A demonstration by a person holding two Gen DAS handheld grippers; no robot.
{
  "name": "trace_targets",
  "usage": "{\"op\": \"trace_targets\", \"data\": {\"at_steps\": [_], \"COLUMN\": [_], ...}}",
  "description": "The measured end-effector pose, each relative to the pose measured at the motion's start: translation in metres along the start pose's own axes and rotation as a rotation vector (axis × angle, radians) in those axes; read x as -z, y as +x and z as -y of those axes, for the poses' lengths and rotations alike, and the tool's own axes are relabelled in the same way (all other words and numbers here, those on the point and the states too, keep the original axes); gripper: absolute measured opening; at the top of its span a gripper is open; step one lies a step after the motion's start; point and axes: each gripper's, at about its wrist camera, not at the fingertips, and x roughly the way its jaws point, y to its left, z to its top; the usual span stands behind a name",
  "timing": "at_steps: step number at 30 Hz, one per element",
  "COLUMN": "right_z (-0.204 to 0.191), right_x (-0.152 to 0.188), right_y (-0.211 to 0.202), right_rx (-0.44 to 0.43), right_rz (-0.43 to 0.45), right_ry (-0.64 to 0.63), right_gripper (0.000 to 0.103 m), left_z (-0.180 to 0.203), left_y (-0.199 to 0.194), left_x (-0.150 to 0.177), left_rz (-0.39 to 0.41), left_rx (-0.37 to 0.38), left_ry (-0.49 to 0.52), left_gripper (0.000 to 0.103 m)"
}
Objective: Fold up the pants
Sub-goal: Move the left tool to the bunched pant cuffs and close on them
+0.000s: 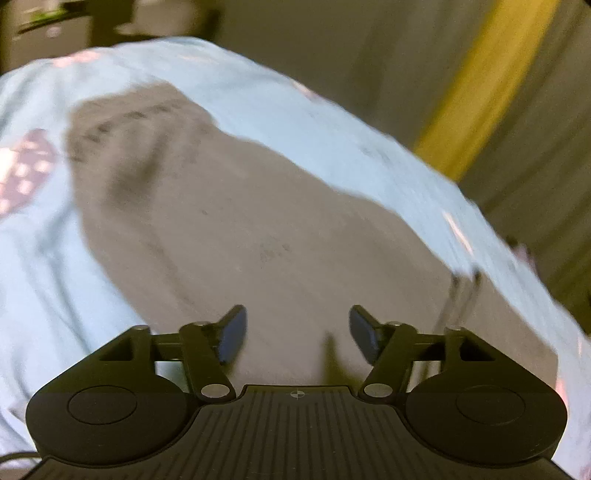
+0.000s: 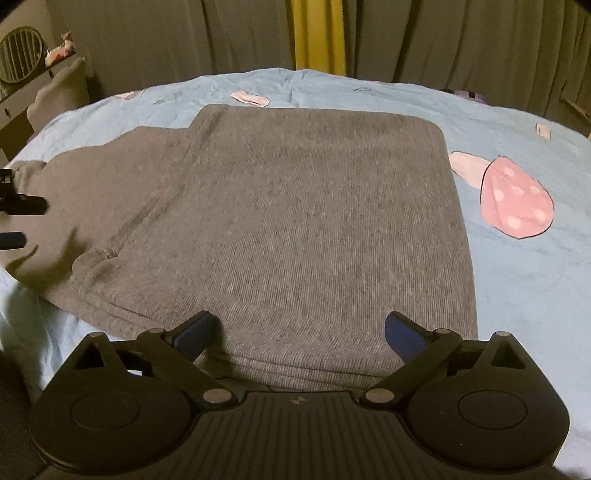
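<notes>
A light blue bedsheet [image 2: 517,280] with pink mushroom prints covers the bed, and grey curtains [image 2: 147,37] with one yellow strip [image 2: 317,33] hang behind it. The grey pants [image 2: 295,221] lie flat on the sheet in a neat folded block, with a wider part spreading to the left of the right wrist view.

The right gripper [image 2: 299,332] hovers over the near edge of the pants with its jaws spread wide and nothing between them. The left gripper [image 1: 295,332] is also released and empty above the cloth; its picture is blurred.

In my judgement the fold is almost complete. The risk is that a finger catches the top layer when a gripper goes away and drags it open again, because the near edge shows several loose layers. The left part, with a small rounded bulge [image 2: 98,264], is not aligned with the block and may spoil the next fold.

Nothing stands in the way on the bed. A pillow [image 2: 59,92] and a fan [image 2: 20,55] are well apart at the far left.
</notes>
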Motion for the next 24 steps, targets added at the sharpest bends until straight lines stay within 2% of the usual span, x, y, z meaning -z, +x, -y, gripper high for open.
{"op": "trace_targets", "data": {"at_steps": [1,3,6,8,12,16,18,20,22,24], "right_z": [0.0,-0.002,-0.003,-0.002,-0.002,-0.001,-0.001,-0.001,-0.001,0.0], "right_x": [0.0,0.0,0.001,0.0,0.0,0.0,0.0,0.0,-0.001,-0.001], "right_y": [0.0,0.0,0.0,0.0,0.002,0.003,0.003,0.004,0.005,0.005], "right_rx": [0.002,0.009,0.009,0.012,0.016,0.016,0.017,0.018,0.018,0.018], "right_rz": [0.0,0.001,0.005,0.006,0.011,0.015,0.019,0.023,0.027,0.03], "right_ry": [-0.002,-0.008,0.003,0.008,0.017,0.03,0.033,0.038,0.043,0.046], "right_gripper": [0.099,0.099,0.099,0.099,0.099,0.099,0.099,0.099,0.099,0.099], "left_z": [-0.012,-0.039,-0.085,-0.104,-0.122,-0.142,-0.151,-0.163,-0.173,-0.179], "left_y": [-0.003,-0.007,-0.009,-0.009,-0.006,0.002,0.003,0.01,0.019,0.025], "left_x": [-0.005,-0.013,-0.017,-0.017,-0.019,-0.03,-0.033,-0.033,-0.034,-0.035], "left_rz": [0.033,0.079,0.097,0.094,0.096,0.092,0.089,0.075,0.048,0.034], "left_rx": [-0.017,-0.051,-0.023,-0.001,-0.018,0.05,0.109,0.183,0.183,0.183], "left_ry": [-0.031,-0.114,-0.281,-0.354,-0.403,-0.42,-0.432,-0.491,-0.551,-0.57], "left_gripper": [0.08,0.08,0.08,0.079,0.079,0.077,0.077,0.073,0.066,0.061]}}
